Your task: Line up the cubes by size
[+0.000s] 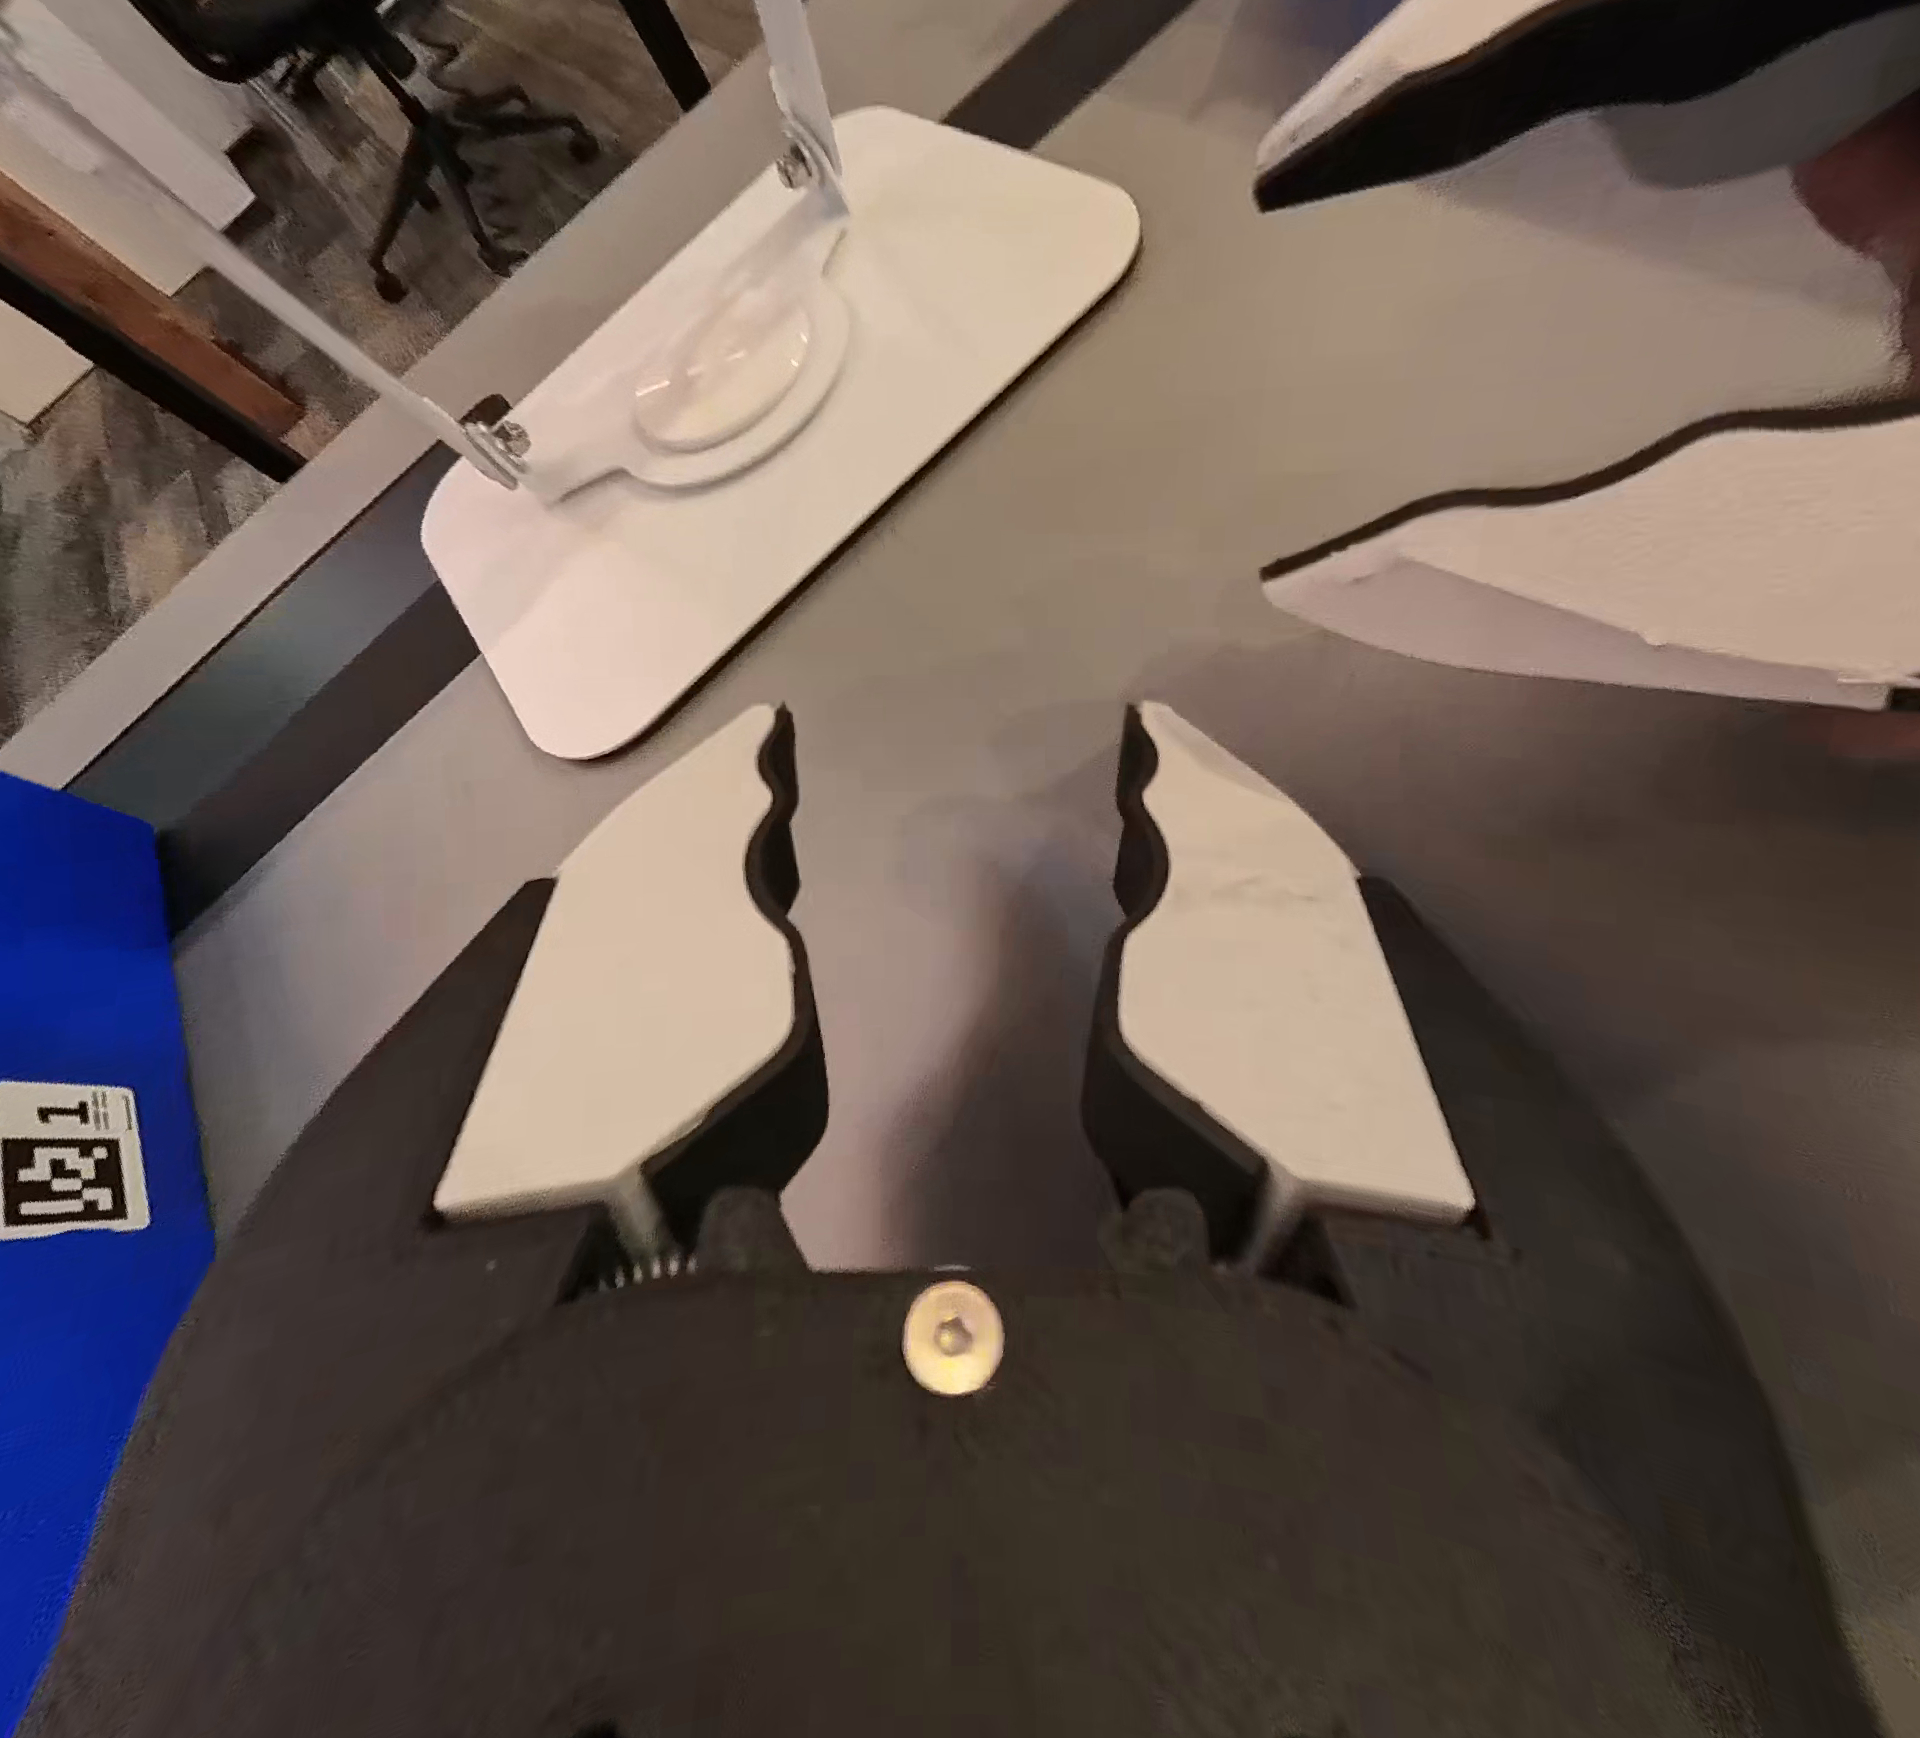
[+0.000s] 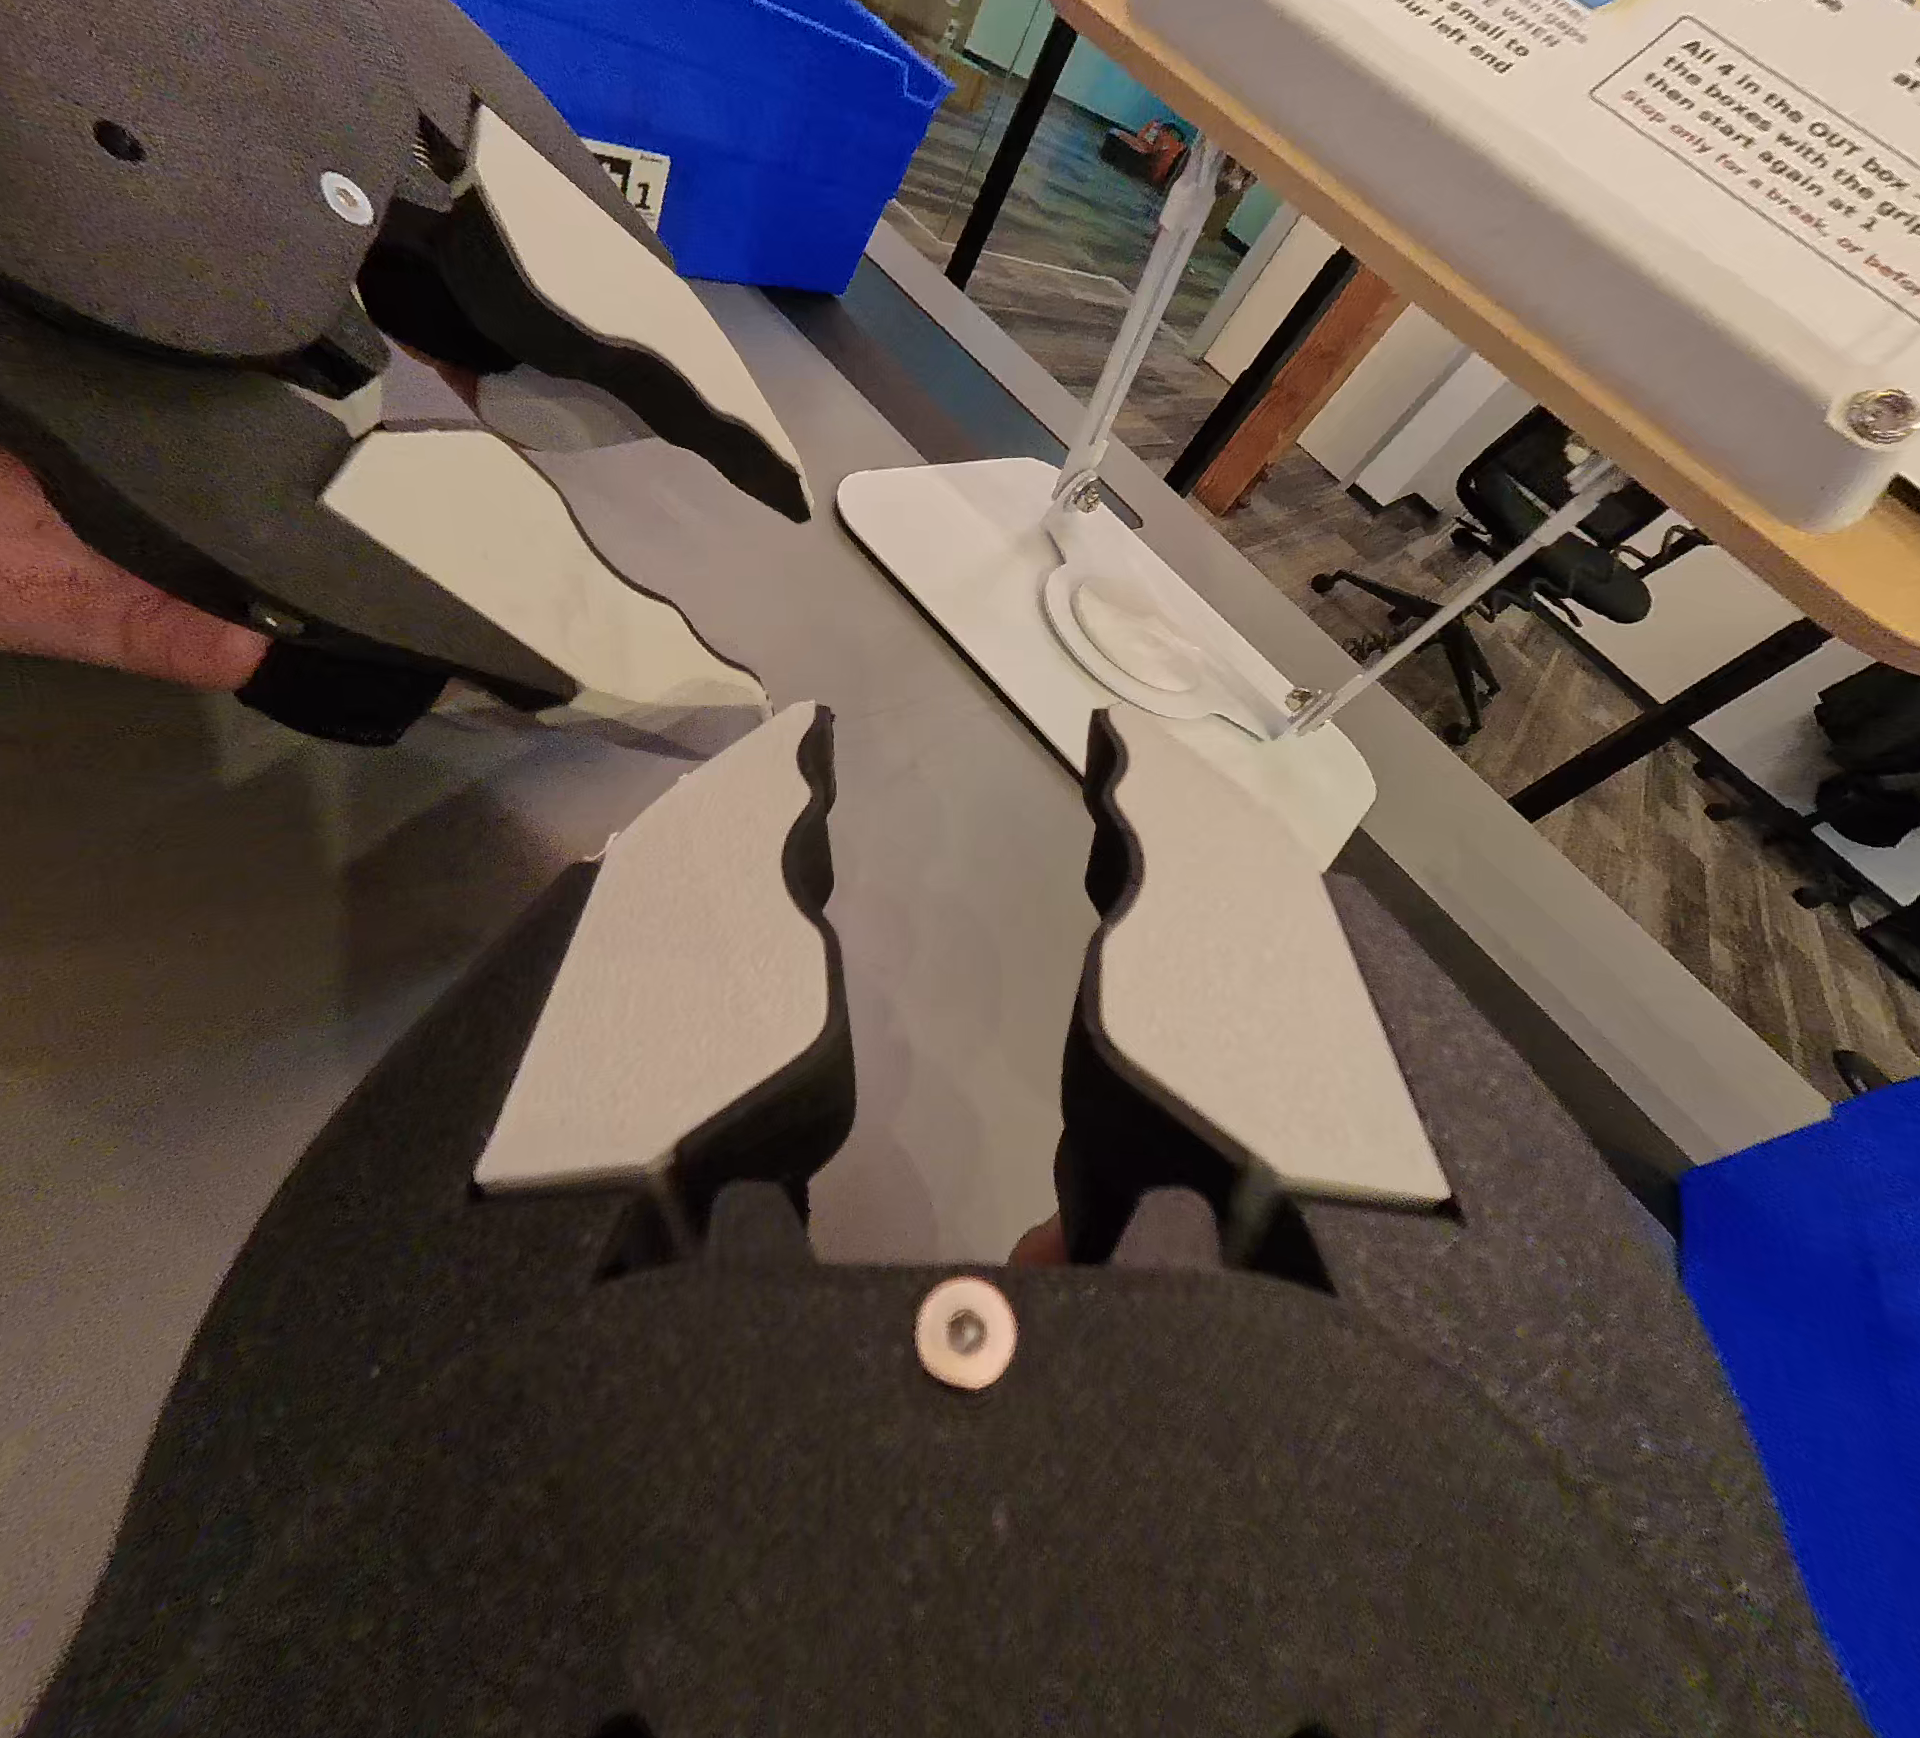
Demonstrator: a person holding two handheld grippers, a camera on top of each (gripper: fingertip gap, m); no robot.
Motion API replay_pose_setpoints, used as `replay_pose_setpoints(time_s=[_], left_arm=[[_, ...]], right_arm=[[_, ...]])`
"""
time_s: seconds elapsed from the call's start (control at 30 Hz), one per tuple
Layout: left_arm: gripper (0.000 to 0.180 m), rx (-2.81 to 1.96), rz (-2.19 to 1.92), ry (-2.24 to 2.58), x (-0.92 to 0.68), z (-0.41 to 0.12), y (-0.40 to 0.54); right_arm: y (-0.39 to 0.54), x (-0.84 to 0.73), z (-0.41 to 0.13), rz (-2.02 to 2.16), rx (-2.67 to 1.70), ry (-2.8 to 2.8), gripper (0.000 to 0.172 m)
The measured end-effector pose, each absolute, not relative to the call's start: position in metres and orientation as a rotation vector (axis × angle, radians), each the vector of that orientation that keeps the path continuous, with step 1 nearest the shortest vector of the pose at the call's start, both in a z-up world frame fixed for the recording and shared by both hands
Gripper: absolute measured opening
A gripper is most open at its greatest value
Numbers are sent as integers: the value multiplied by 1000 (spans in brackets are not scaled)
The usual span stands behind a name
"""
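No cube shows in either view. In the left wrist view my left gripper (image 1: 956, 722) is open over the bare grey table (image 1: 1174, 462), with nothing between its white fingers. My right gripper (image 1: 1262, 379) comes in from the upper right, also open and empty. In the right wrist view my right gripper (image 2: 961, 717) is open above the table (image 2: 935, 909) with nothing between its pads. The left gripper (image 2: 784, 597) is close at the upper left, held by a hand, its jaws apart and empty. The two grippers' tips are near each other but do not touch.
A white stand base (image 1: 831, 400) with thin clear struts sits on the table just beyond the grippers and also shows in the right wrist view (image 2: 997, 566). It carries an instruction board (image 2: 1558, 78). Blue bins stand at the left (image 1: 73, 961), behind (image 2: 675, 57) and at the lower right (image 2: 1808, 1325).
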State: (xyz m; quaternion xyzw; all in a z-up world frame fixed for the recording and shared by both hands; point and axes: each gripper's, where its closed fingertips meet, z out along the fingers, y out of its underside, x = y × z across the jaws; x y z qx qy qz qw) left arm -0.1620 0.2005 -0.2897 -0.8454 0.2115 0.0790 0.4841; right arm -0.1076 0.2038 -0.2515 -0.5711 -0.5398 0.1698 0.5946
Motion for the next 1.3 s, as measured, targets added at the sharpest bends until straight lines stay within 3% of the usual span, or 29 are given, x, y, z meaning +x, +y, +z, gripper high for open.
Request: replay_pose_setpoints(time_s=[1.3], left_arm=[[60, -2125, 227, 597, -159, -304, 198]], right_arm=[[197, -116, -284, 388, -1441, -1476, 47]])
